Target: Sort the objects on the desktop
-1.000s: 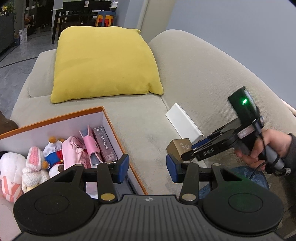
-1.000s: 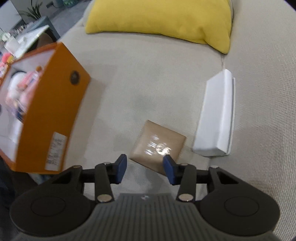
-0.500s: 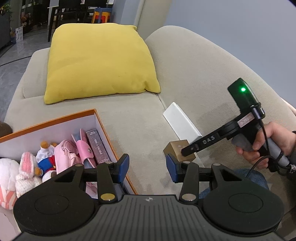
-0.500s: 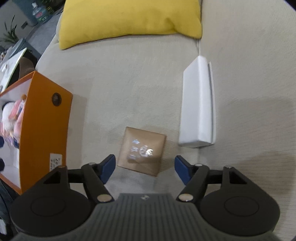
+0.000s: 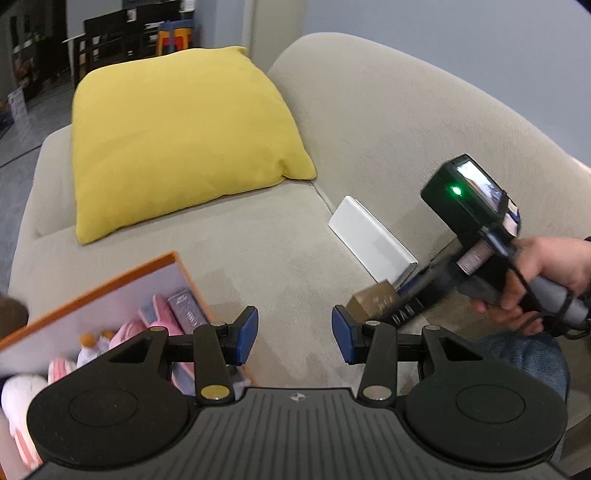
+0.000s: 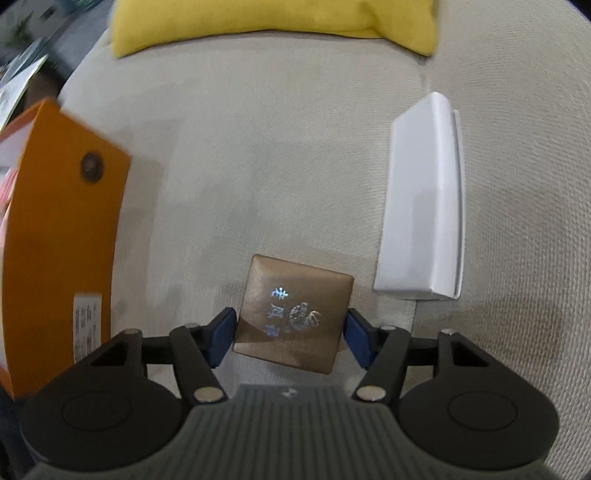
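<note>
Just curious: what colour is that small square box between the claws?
Bronze-brown small square box with shiny silvery print; right wrist view.

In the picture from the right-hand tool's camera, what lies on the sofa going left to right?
Orange box → small brown square box, sitting between the closing jaws of the right gripper → long white box. The yellow cushion runs across the back, so it has no place in the order.

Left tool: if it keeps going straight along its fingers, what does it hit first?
Most likely bare sofa seat, between the orange box and the small brown box. Nothing stands between the left tool's open fingers; the yellow pillow lies farther back, though fisheye depth is uncertain.
</note>
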